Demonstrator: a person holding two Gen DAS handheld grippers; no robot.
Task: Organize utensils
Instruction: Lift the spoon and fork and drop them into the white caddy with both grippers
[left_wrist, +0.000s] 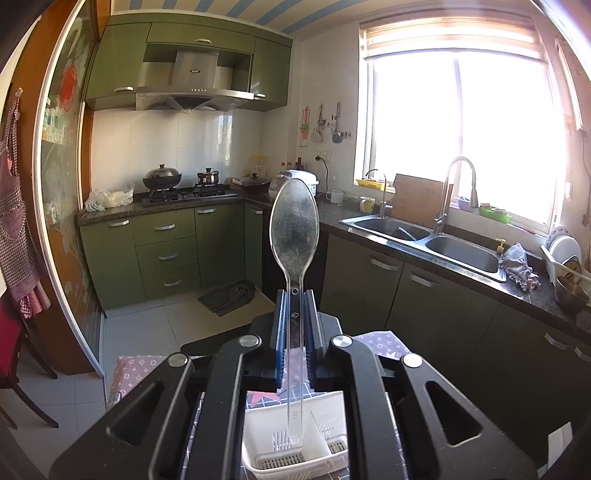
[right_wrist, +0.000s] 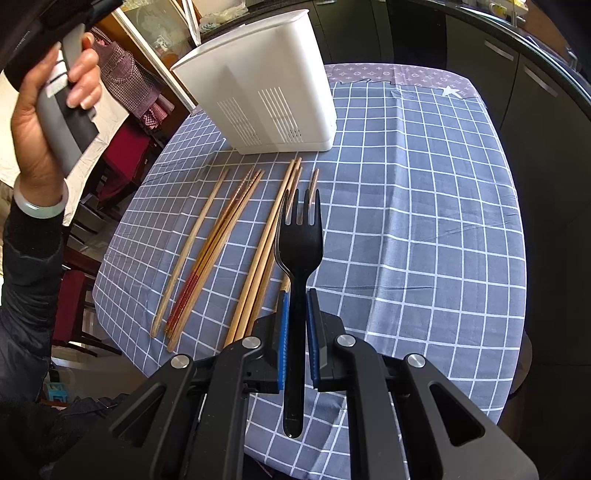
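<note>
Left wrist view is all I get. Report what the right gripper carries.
Observer: The right gripper has its jaws shut on a black plastic fork, tines pointing away.
Operator: Tell me what remains on the table.
Observer: Several wooden chopsticks lie loose on the blue checked tablecloth.
Operator: Locate the holder from there.
Observer: The white plastic utensil holder stands upright beyond the chopsticks.

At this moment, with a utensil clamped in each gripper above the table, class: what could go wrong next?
1. The clear spoon is pinched mid-handle in the left gripper; the long overhang might let it pivot or slip.
2. The white caddy looks light, so a utensil catching its rim may tip it.
3. Lowering the black fork in the right gripper could scatter the chopsticks below.
</note>
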